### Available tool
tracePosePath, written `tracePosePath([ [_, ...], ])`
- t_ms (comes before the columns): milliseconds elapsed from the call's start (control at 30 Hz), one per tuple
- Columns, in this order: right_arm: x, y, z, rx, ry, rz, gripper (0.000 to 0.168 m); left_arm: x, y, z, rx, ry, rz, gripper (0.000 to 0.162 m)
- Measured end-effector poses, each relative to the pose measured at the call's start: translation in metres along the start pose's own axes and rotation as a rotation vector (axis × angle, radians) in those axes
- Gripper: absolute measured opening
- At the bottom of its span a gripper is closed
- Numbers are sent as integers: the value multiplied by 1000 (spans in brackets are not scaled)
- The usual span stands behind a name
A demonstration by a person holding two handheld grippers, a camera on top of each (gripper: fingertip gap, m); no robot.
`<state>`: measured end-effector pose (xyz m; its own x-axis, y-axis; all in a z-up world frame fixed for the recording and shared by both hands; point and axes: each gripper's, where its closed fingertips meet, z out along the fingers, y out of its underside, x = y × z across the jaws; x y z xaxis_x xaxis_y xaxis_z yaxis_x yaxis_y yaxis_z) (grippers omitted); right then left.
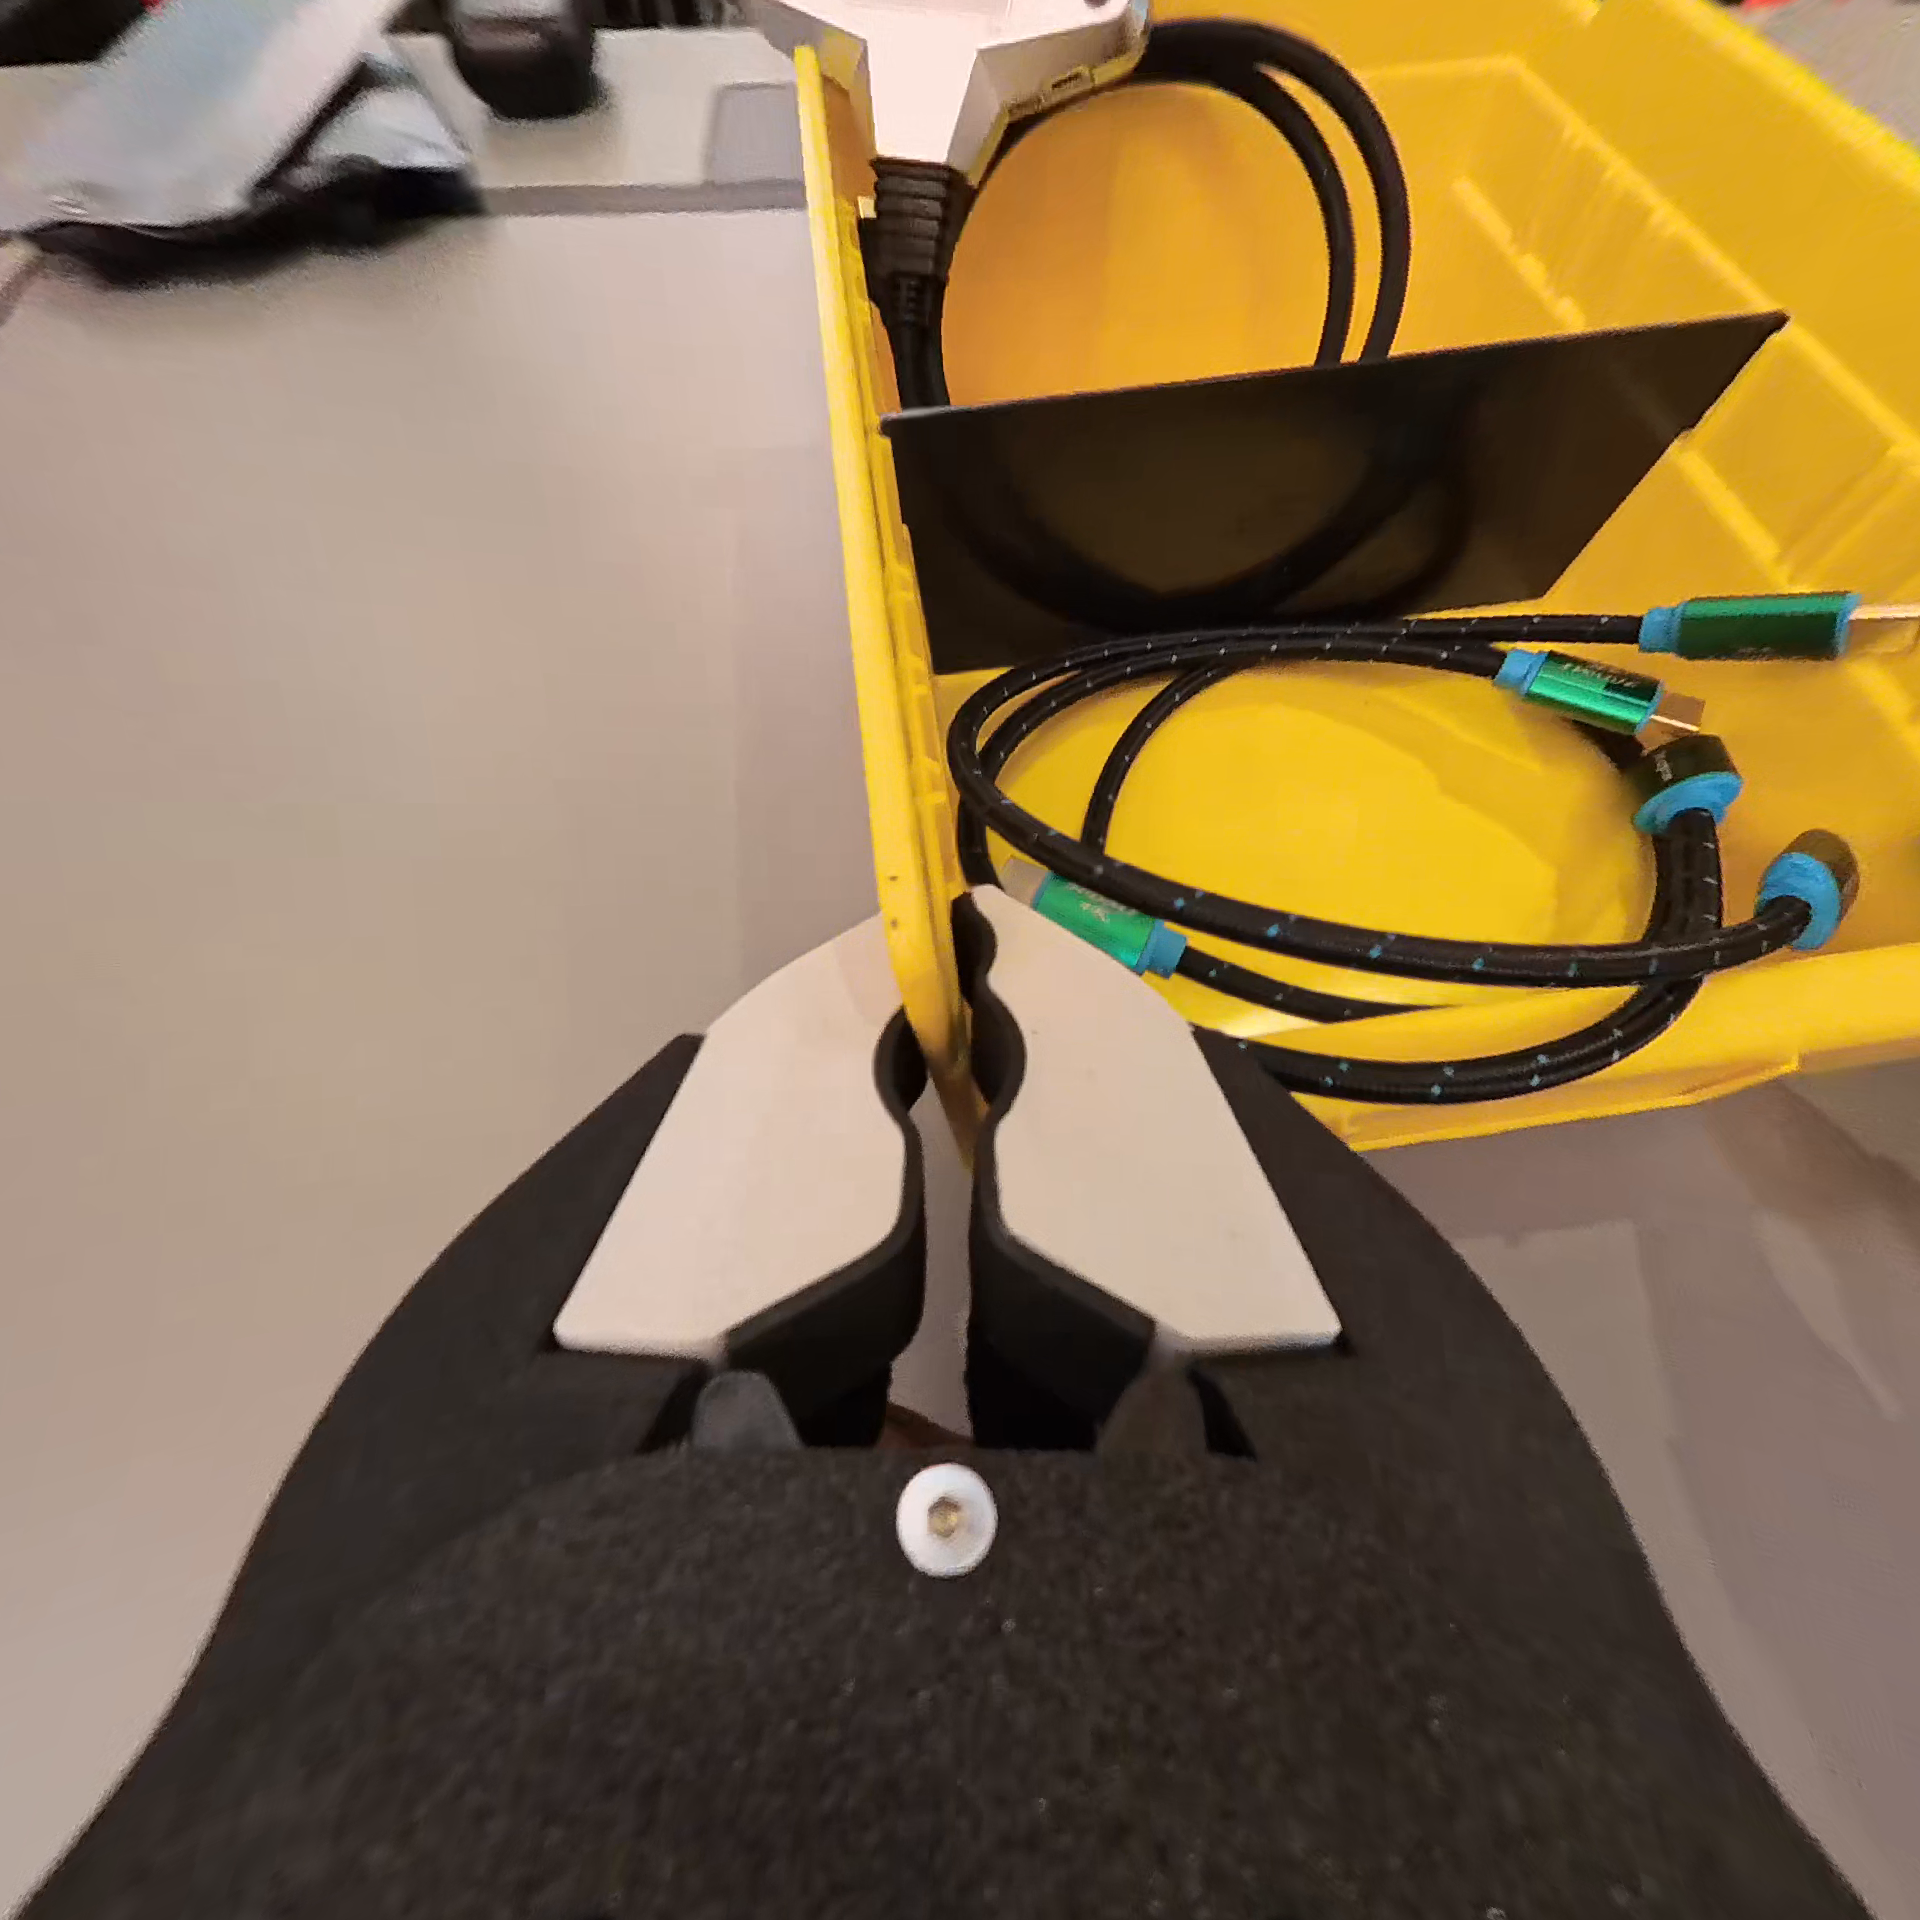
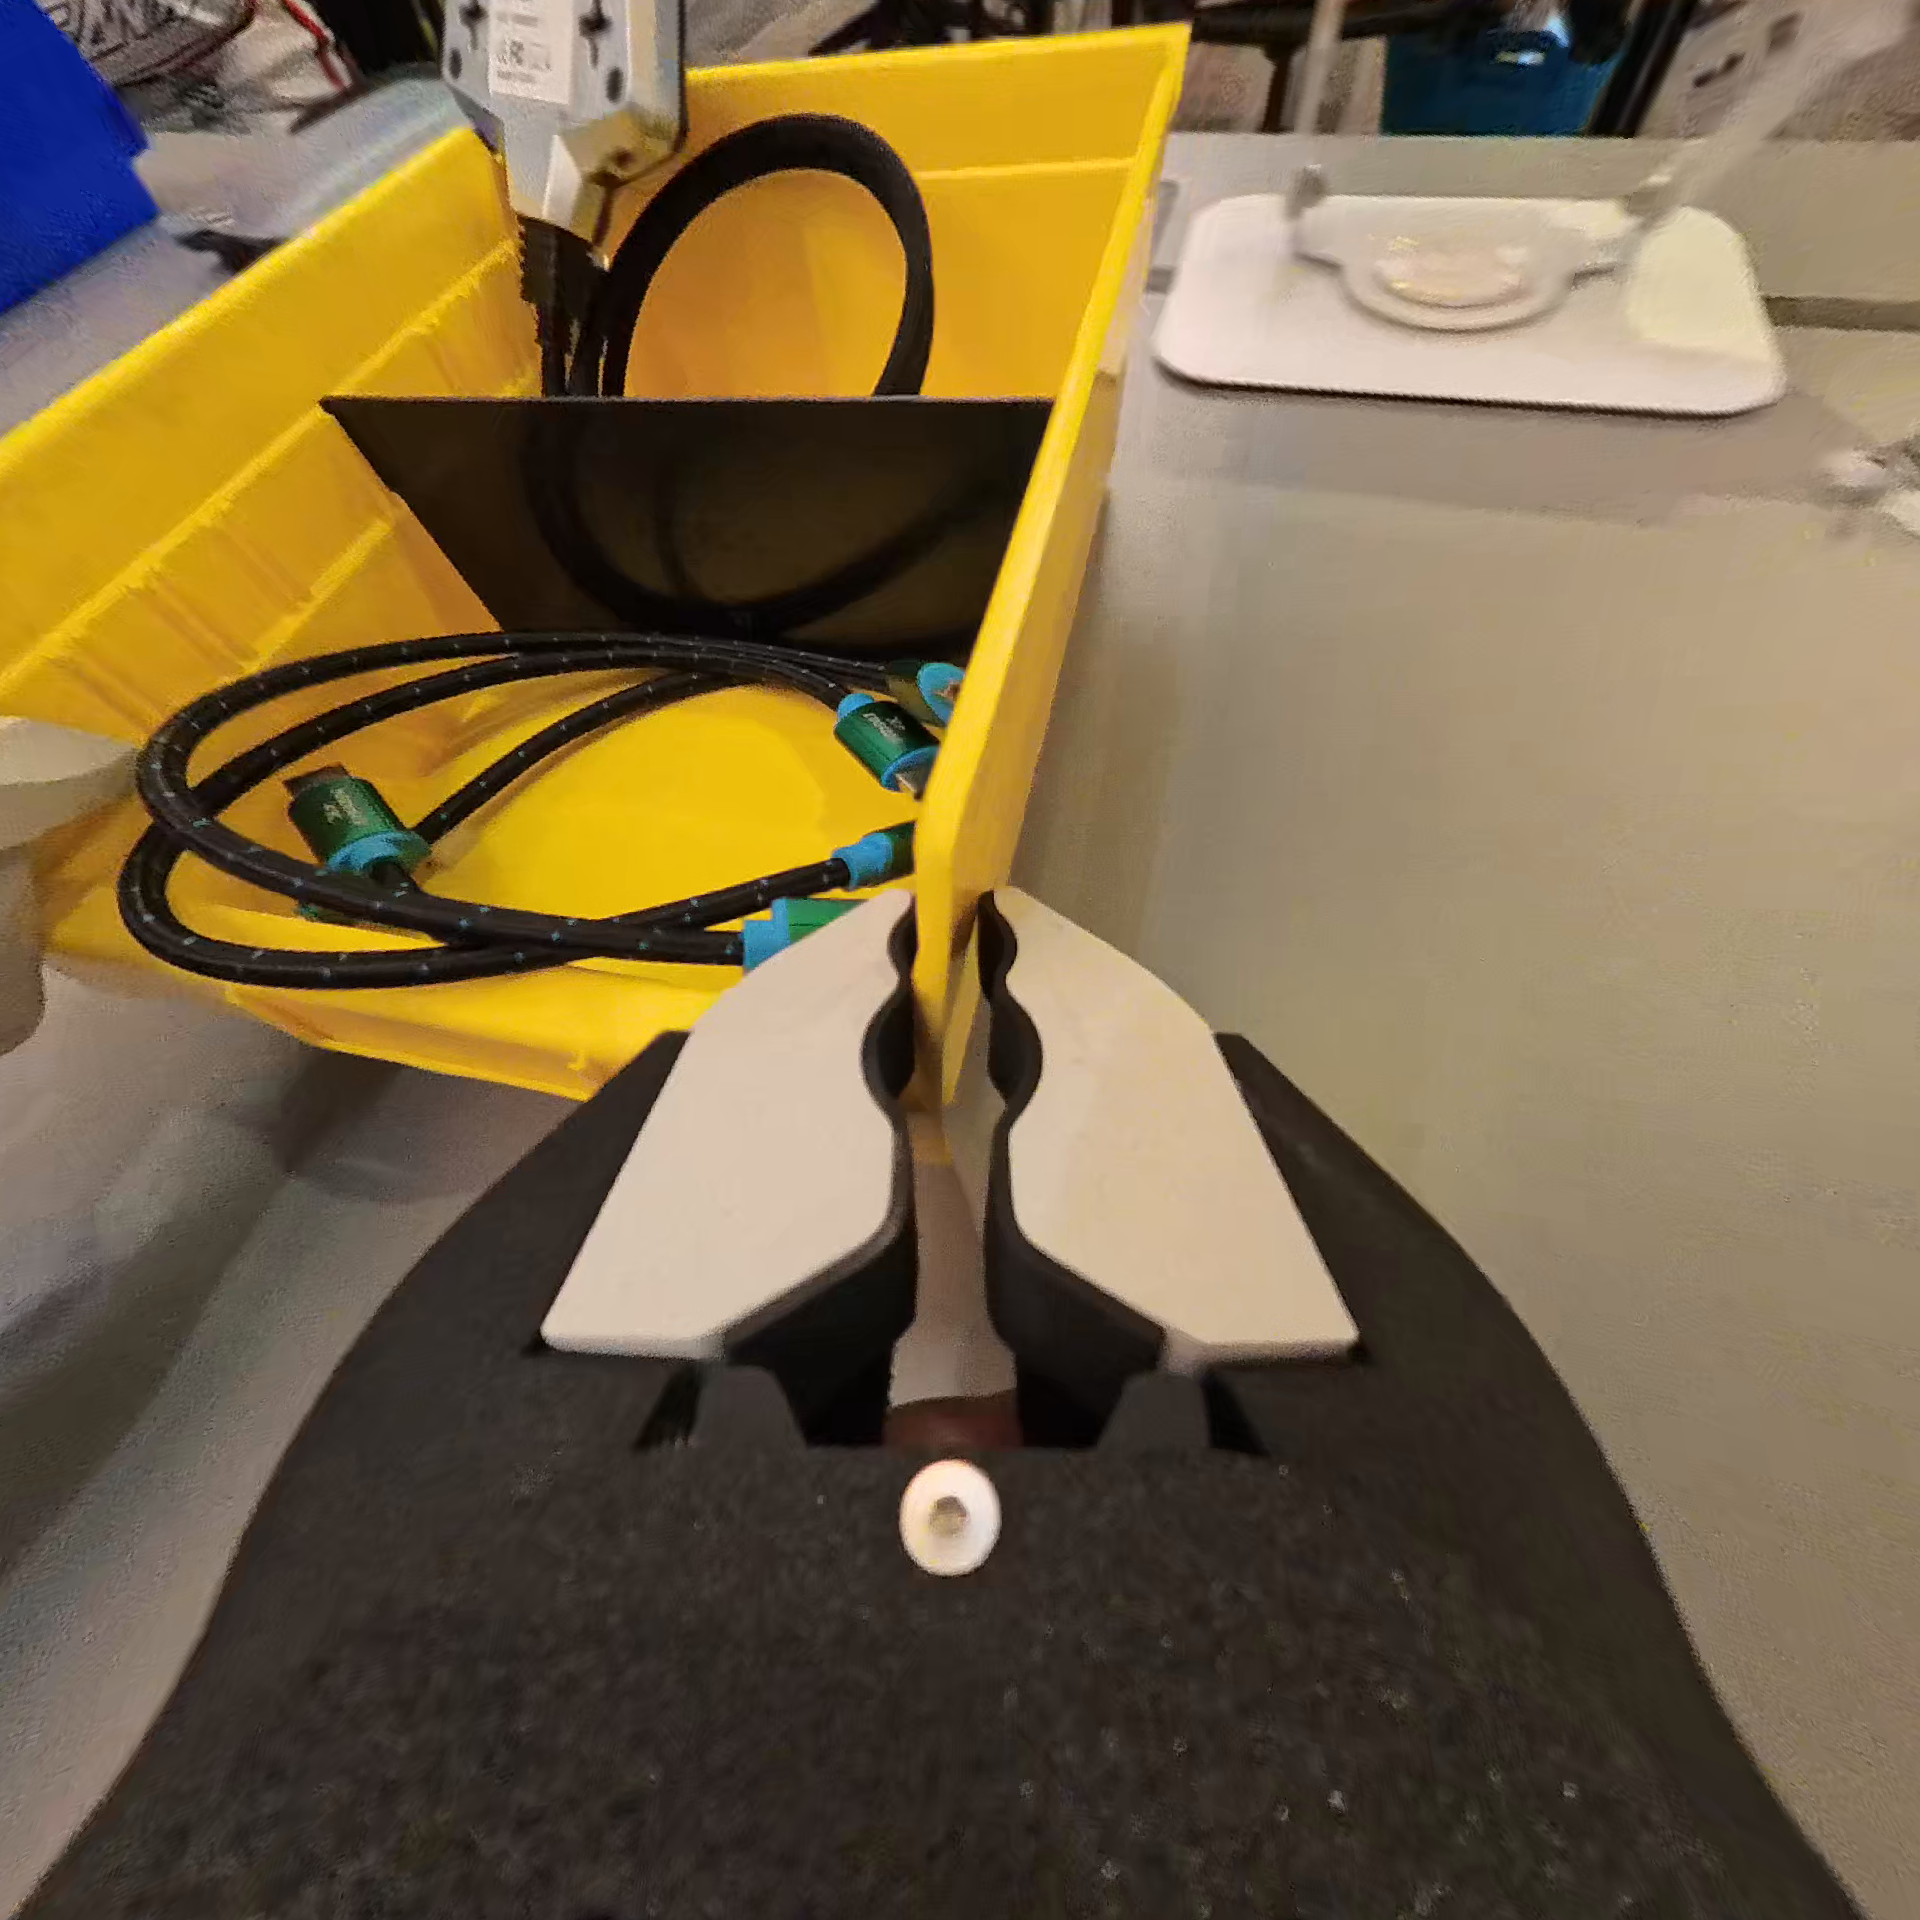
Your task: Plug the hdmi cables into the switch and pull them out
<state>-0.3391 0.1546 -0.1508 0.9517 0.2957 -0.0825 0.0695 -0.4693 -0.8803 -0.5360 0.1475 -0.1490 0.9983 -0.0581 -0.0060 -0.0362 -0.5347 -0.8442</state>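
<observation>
Grey tabletop (image 2: pixel 1455 831) carries a yellow bin (image 1: pixel 1558 208); each gripper, left (image 1: pixel 940 935) and right (image 2: pixel 948 925), pinches a bin wall. Inside lie braided hdmi cables (image 1: pixel 1299 935); the silver switch (image 2: pixel 566 94) sits at the far end.

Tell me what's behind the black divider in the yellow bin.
Behind the divider, a silver switch leans on the bin wall, with a coiled black cable plugged into it. The coil's lower part and the floor there are hidden.
</observation>
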Motion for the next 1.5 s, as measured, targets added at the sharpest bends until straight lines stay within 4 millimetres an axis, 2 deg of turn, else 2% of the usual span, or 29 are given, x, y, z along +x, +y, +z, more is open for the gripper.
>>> tracePosePath([
  [133, -45, 5, 31, -36, -41, -14, 7, -51, 2, 6, -18, -76, 22, 2],
  [233, -70, 4, 35, -19, -129, -84, 12, -71, 4, 8, 4, -39, -187, 4],
  [267, -77, 6, 32, -30, -195, -79, 15, -75, 5, 6, 11, -29, -225, 5],
  [333, -83, 10, 17, -75, -313, -33, 20, -84, 9, 3, 24, -54, -237, 21],
  [433, -72, 15, -19, -116, -455, -37, 24, -88, 15, -4, 17, -101, -198, 30],
  [500, -50, 20, -44, -113, -507, -91, 28, -88, 17, -9, 22, -124, -152, 27],
  [567, -6, 24, -61, -78, -455, -161, 31, -88, 17, -16, 32, -162, -118, 27],
  [633, 52, 21, -76, -10, -340, -222, 35, -87, 19, -21, 42, -182, -105, 25],
  [700, 131, 7, -95, 90, -106, -241, 38, -86, 19, -21, 48, -181, -97, 22],
  [767, 204, -7, -127, 174, 101, -204, 37, -85, 14, -17, 57, -176, -87, 18],
  [833, 256, -5, -155, 193, 234, -139, 36, -81, 10, -10, 57, -167, -73, 10],
  [900, 286, 11, -160, 144, 282, -55, 35, -81, 8, -7, 60, -194, -76, 7],
  [967, 305, 27, -145, 80, 310, -10, 33, -83, 8, -6, 63, -213, -92, 7],
  [1000, 313, 33, -135, 45, 329, -18, 24, -85, 8, -6, 63, -215, -117, 7],
  [1067, 314, 40, -117, -50, 282, -62, 6, -91, 7, -5, 67, -249, -135, 8],
  [1133, 320, 36, -111, -55, 297, -95, 3, -96, 7, -4, 57, -270, -82, 9],
  [1367, 328, 31, -103, -67, 296, -146, 5, -109, 5, -1, 58, -219, -128, 9],
  [1400, 326, 31, -104, -60, 291, -137, 9, -109, 5, -1, 57, -208, -135, 9],
  [1500, 308, 29, -117, -30, 200, -143, 40, -111, 4, -5, 43, -207, -208, 11],
])
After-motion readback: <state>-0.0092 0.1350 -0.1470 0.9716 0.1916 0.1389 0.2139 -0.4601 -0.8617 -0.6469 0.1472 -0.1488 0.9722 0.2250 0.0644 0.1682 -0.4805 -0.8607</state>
